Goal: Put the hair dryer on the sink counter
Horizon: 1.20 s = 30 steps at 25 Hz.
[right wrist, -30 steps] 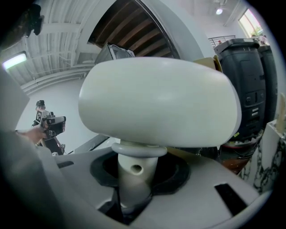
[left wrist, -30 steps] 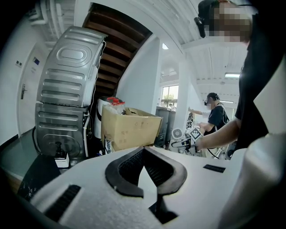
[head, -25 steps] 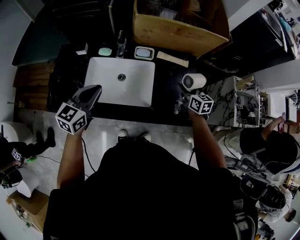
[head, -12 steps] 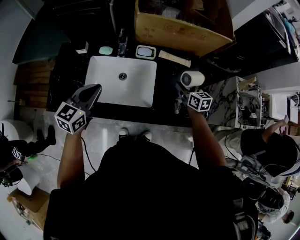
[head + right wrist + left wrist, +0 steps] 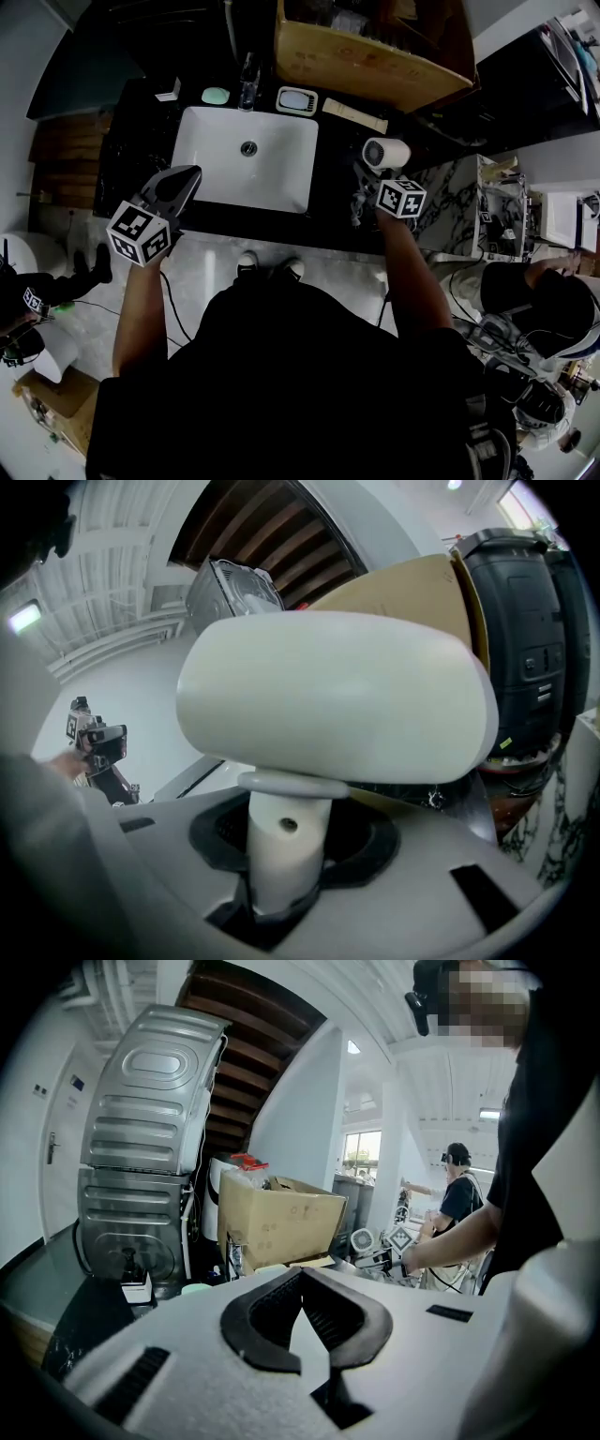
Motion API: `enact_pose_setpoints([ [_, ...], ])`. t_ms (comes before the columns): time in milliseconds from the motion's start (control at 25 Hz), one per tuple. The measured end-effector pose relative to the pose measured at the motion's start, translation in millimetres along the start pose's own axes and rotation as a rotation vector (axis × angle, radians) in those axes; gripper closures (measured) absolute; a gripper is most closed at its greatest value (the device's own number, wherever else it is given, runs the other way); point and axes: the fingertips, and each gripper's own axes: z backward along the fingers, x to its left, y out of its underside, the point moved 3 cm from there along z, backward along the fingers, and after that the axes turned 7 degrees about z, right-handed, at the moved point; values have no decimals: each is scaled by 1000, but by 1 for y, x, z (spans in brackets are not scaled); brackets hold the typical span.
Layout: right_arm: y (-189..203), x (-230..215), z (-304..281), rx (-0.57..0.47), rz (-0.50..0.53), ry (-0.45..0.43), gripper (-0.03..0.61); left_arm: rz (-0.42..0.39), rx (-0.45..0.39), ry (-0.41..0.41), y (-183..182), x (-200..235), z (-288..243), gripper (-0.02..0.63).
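The white hair dryer (image 5: 386, 154) hangs over the black sink counter (image 5: 333, 202), just right of the white basin (image 5: 211, 141). My right gripper (image 5: 373, 180) is shut on its handle. In the right gripper view the pale handle (image 5: 284, 841) stands upright between the dark pads, and the dryer's barrel (image 5: 337, 696) fills the upper middle. My left gripper (image 5: 186, 178) hovers at the basin's front left corner. Its jaws meet at the tips (image 5: 302, 1279) with nothing between them.
A large cardboard box (image 5: 366, 56) stands behind the counter. Along the basin's back edge are a green soap (image 5: 215, 96), a faucet (image 5: 247, 80), a small tray (image 5: 297, 100) and a flat stick (image 5: 354, 115). A marble-topped stand (image 5: 492, 202) and a person (image 5: 553, 300) are at the right.
My right gripper and the hair dryer have shifted slightly toward the back of the counter. The left gripper has hardly moved.
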Motion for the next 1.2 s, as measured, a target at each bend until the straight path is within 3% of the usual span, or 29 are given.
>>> enact_pose_setpoints([
  [360, 5, -5, -16, 24, -13, 0, 433, -56, -22, 47, -6, -14, 2, 600],
  [1200, 33, -16, -57, 131, -65, 18, 430, -54, -12, -7, -1, 2, 21, 600],
])
